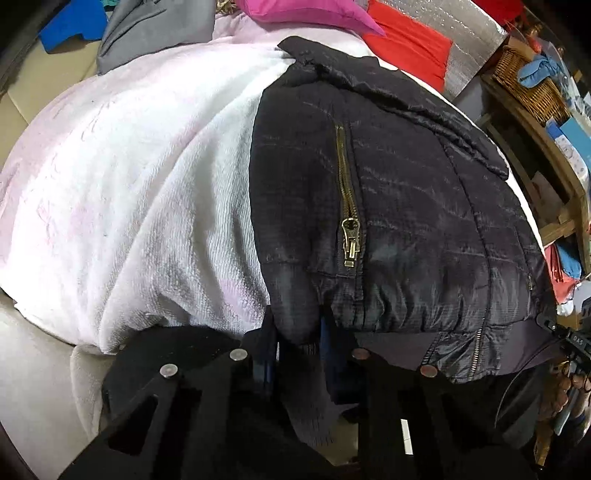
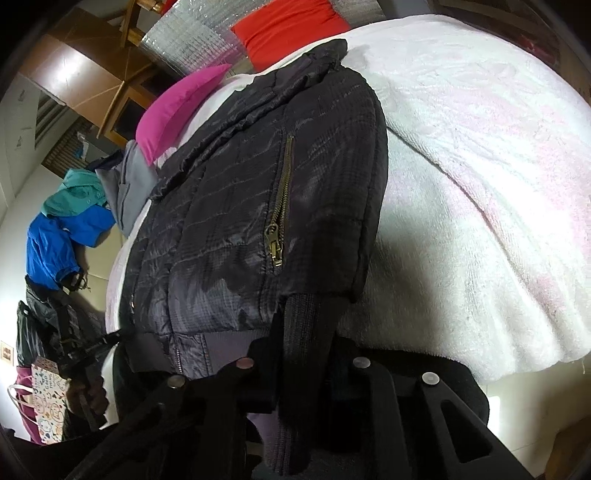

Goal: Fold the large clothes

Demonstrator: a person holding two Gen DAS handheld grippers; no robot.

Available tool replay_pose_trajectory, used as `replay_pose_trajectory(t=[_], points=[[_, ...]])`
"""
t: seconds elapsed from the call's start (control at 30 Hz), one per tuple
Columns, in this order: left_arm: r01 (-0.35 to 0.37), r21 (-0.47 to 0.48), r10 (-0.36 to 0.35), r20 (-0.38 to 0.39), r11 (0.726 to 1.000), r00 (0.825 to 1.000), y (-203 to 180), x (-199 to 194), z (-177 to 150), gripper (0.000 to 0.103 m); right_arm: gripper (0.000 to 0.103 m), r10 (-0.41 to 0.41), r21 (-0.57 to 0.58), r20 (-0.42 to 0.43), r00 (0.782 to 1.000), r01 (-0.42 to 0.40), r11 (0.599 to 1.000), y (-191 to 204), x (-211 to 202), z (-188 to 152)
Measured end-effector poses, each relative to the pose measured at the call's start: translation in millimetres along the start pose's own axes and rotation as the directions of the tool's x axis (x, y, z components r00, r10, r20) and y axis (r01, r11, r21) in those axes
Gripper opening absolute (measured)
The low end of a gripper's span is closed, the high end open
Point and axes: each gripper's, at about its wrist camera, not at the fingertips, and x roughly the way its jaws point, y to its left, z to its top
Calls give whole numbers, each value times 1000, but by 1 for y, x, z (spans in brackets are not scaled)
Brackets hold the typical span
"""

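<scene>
Black quilted jacket lies flat on a white fluffy blanket, with its ribbed hem toward the cameras and its collar at 12 o'clock. On each side panel there is a brass pocket zipper. The left gripper is nearly closed and it pinches the lower corner of the jacket, at the ribbed cuff, at 6 o'clock in its view. The right gripper is also almost closed, and it clamps the dark ribbed cuff at the other lower corner. Behind the jacket, at 12 o'clock, are a pink cushion and a red cloth.
</scene>
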Motion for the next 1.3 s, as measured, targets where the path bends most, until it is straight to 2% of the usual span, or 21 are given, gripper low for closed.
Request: replay_pose_trajectory(t=[0.17,0.23,0.37,0.4,0.43,0.5,0.57,0.77,0.97,1.13,1.2,1.3], points=[[-1,-8,1,-5,1000,1000,3,0,-1,25,20,-4,7,-11,1000,4,1000,-1,2,1],[8,-18,-8,-4,1000,1000,4,0,-2,31,22,0,4,-13,1000,1,1000,0,1,1],[2,4,-2,4,1000,1000,-1,1,-5,33,22,-8,-2,-15,1000,8,1000,2,2,0],[-9,20,9,3,1000,1000,-3,3,-5,33,22,-12,-6,-16,1000,12,1000,3,3,0],[-23,33,22,5,999,1000,-5,4,-5,25,22,-18,-12,-18,1000,17,1000,4,4,0],[-27,44,27,5,999,1000,-6,4,-4,20,19,-28,-18,-27,999,28,999,6,5,1],[-15,39,14,21,999,1000,-7,-3,-2,18,12,3,1,-37,999,-3,1000,6,3,3],[81,20,-83,134,997,988,-2,-53,2,17,10,167,38,29,985,-168,985,11,-31,9],[73,-8,-72,86,997,994,3,-34,-2,17,9,175,116,6,985,-175,978,-7,-15,-7],[89,19,-91,106,996,990,0,-52,-5,17,9,212,103,56,976,-217,971,-3,-43,-8],[97,20,-98,102,995,990,3,-47,-2,17,9,207,98,56,977,-211,973,-6,-47,-7],[109,-28,-107,53,994,993,10,-30,4,18,9,214,154,29,976,-216,964,-19,-32,-7]])
